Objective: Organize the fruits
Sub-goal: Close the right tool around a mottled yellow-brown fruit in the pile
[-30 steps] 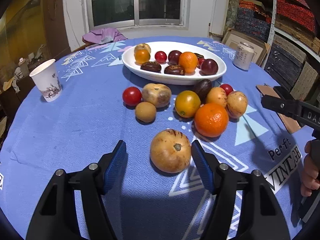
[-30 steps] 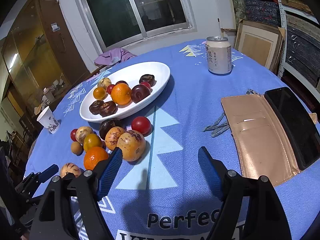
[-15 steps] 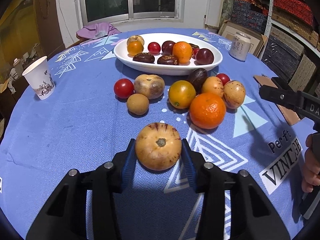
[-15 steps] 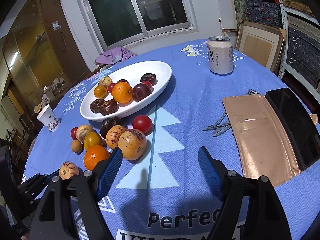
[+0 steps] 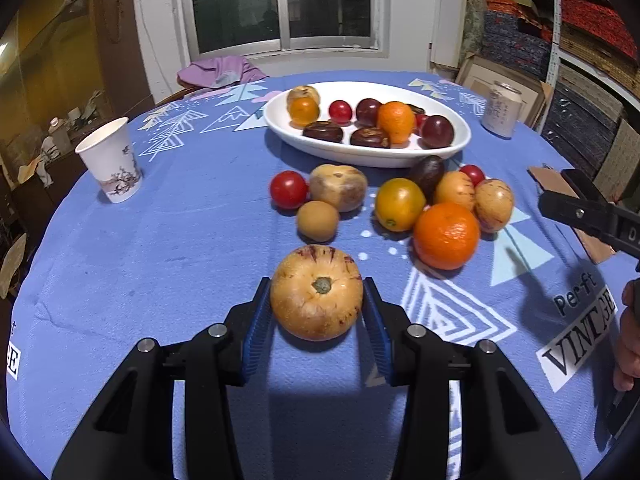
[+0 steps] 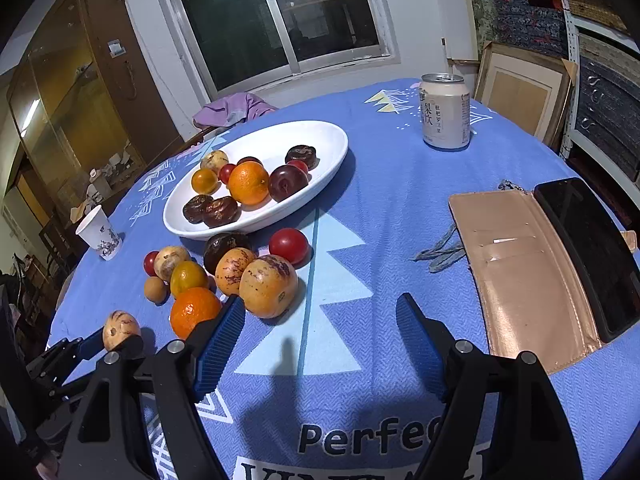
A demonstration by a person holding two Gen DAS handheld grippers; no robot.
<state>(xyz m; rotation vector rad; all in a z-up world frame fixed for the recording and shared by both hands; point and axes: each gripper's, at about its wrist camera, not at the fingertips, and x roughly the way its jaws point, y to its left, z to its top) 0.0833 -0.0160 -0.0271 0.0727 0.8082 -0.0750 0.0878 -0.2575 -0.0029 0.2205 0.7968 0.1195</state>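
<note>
Melon (image 5: 317, 292) now sits gripped between the blue fingers (image 5: 256, 320) of the left gripper (image 5: 316, 312), pads pressing both its sides, stem end toward the camera. A second ago those fingers stood wide with the melon loose between them; they closed on it half a second ago and have held that width since. Whether the melon rests on the blue cloth (image 5: 160, 260) or is raised off it cannot be told; a shadow lies directly under it. It is at the near end of the bench, apart from the loose fruit pile, nearest the orange (image 5: 446, 236). The white bowl (image 5: 360, 156) beyond the pile holds the same fruits as before.

Right gripper (image 6: 320, 336) is unchanged: fingers wide, nothing between them, above bare cloth just beside a speckled fruit (image 6: 269, 286). From its view, the melon shows at lower left in the left gripper's fingers, whereas a second ago it lay free beside the orange. Can (image 6: 445, 116), wallet (image 6: 520, 272) and cup (image 5: 110, 160) have not moved.
</note>
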